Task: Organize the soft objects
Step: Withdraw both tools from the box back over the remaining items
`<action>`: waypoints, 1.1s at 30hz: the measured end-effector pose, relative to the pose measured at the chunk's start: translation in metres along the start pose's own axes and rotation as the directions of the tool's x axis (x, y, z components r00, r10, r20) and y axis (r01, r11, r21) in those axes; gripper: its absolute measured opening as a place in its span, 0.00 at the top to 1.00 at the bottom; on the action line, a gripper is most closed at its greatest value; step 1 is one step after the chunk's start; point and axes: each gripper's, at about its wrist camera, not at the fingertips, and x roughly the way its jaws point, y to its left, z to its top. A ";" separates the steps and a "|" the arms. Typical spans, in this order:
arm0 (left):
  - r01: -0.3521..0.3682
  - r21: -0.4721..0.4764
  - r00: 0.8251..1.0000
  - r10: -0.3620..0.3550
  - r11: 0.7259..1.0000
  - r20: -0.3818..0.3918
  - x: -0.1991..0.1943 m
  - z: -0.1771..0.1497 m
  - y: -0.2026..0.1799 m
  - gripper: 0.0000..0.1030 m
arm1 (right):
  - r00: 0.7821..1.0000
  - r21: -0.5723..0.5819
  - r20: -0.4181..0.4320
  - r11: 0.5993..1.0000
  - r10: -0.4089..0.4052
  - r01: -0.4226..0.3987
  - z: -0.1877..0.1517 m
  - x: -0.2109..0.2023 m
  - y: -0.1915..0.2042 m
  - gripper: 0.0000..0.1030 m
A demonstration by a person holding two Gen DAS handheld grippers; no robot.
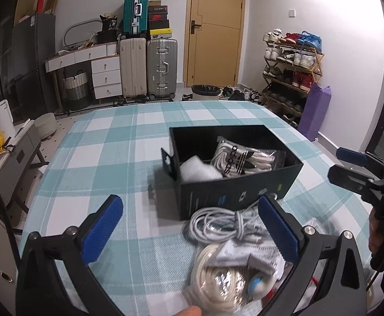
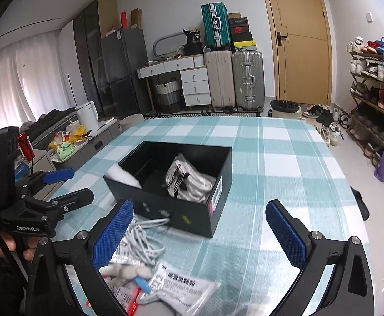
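Note:
A black open box [image 1: 238, 196] [image 2: 192, 220] sits on the checked tablecloth. Inside it lie a bag of white laces with an adidas logo [image 1: 240, 159] [image 2: 189, 181] and a white foam piece [image 1: 198, 171] [image 2: 124, 175]. In front of the box lie a bagged coil of white cable [image 1: 218, 226] [image 2: 141, 239], a bagged cream cord [image 1: 218, 276] and a white printed sachet [image 2: 178, 287]. My left gripper [image 1: 192, 231] is open above the bagged cords. My right gripper [image 2: 202, 237] is open, just in front of the box; it also shows in the left wrist view [image 1: 349, 166].
The table [image 1: 113, 158] has a teal and white checked cloth. Behind it stand suitcases [image 1: 149, 68], a white drawer unit [image 1: 105, 76], a door [image 1: 215, 29] and a shoe rack [image 1: 292, 71]. A low grey cabinet [image 1: 10, 163] with clutter stands left of the table.

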 end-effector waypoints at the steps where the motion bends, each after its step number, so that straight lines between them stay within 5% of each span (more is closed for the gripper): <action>1: 0.000 -0.005 1.000 0.000 1.000 0.000 -0.002 -0.003 0.002 0.00 | 1.000 0.002 -0.005 1.000 0.000 0.000 -0.003 -0.002 0.001 0.01; 15: -0.013 -0.033 1.000 0.012 0.999 -0.009 -0.013 -0.035 0.015 0.00 | 0.990 -0.033 -0.125 0.998 -0.065 0.061 -0.038 -0.005 0.010 0.01; 33: 0.013 -0.048 0.998 -0.016 0.999 -0.056 -0.009 -0.050 0.019 0.00 | 0.949 -0.001 -0.285 0.990 -0.133 0.139 -0.069 0.015 0.000 0.01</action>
